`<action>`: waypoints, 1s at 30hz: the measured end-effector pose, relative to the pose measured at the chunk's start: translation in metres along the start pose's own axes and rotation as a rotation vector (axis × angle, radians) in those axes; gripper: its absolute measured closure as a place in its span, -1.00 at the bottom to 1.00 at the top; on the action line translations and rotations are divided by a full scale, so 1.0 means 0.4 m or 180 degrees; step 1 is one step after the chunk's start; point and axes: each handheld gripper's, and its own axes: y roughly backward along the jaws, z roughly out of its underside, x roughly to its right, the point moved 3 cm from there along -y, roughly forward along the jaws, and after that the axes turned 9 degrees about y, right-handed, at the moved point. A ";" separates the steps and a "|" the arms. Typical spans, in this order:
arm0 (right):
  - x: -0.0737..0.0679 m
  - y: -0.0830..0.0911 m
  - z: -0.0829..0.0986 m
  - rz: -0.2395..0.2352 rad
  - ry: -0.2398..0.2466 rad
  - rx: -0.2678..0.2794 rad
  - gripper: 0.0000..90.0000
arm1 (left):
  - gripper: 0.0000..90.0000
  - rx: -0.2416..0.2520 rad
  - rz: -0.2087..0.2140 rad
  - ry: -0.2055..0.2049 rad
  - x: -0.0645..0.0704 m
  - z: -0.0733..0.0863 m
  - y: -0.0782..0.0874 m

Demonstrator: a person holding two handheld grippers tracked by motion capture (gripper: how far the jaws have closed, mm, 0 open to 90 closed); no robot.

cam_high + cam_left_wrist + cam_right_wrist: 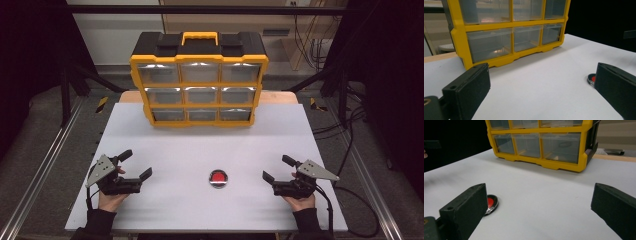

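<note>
Two hand-held grippers are held low over the white desk (165, 210), one at each side. The left hand-held gripper (136, 164) is spread wide, and nothing is held in it. The right hand-held gripper (277, 168) is spread wide too, and nothing is held in it either.

A small round tin with a red top (218, 178) is seen lying flat on the desk between the two grippers. It is a little nearer to the right one, but it is touched by neither. In the left gripper view the round tin (591, 78) is partly hidden behind one black jaw. In the right gripper view the tin (491, 203) is seen just beside the other black jaw.

A yellow box of nine clear drawers (199, 91) is stood at the far end of the desk, well apart from the tin. All drawers look shut.

No step seems to be started yet; the tin is likely to be picked up first. For that, one gripper has to be moved over the tin, lowered around it, and then squeezed gently. Care is needed, because the tin is flat and low. A drawer would have to be pulled out too.
</note>
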 end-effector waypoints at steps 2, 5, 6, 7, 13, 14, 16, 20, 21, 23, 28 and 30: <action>0.000 0.000 0.001 -0.0002 -0.0002 -0.0011 -0.97 | -1.00 0.0005 -0.0002 -0.0003 0.001 0.000 0.000; 0.000 -0.001 0.001 0.0004 0.0010 -0.0013 -0.97 | -1.00 0.0005 -0.0001 -0.0008 0.001 0.000 0.000; 0.000 0.000 0.001 0.0001 -0.0001 -0.0017 -0.97 | -1.00 0.0000 -0.0009 -0.0018 0.002 0.000 -0.002; 0.000 0.000 0.001 0.0002 -0.0006 -0.0017 -0.97 | -1.00 0.0000 -0.0011 -0.0020 0.002 0.000 -0.002; 0.001 0.000 0.001 -0.0003 -0.0004 -0.0019 -0.97 | -1.00 0.0000 -0.0014 -0.0023 0.003 0.001 -0.002; 0.000 0.000 0.001 -0.0001 0.0010 -0.0011 -0.97 | -1.00 -0.0001 -0.0010 -0.0023 0.004 0.001 -0.001; -0.001 0.001 0.001 0.0001 0.0003 -0.0013 -0.97 | -1.00 -0.0002 -0.0006 -0.0028 0.005 0.002 -0.001; 0.000 0.001 0.000 0.0006 -0.0004 -0.0004 -0.97 | -1.00 0.0000 -0.0002 -0.0066 0.006 0.000 -0.002; 0.000 0.001 0.000 0.0006 -0.0004 -0.0004 -0.97 | -1.00 0.0000 -0.0002 -0.0066 0.006 0.000 -0.002; 0.000 0.001 0.000 0.0012 0.0009 -0.0015 -0.97 | -1.00 0.0002 -0.0004 -0.0111 0.006 -0.005 -0.002; -0.002 -0.001 0.002 0.0004 0.0009 -0.0039 -0.97 | -0.98 0.0060 -0.0035 -0.0225 0.007 -0.028 0.001; -0.002 -0.002 0.002 0.0006 0.0010 -0.0045 -0.97 | -0.98 0.0064 -0.0050 -0.0274 0.010 -0.037 0.001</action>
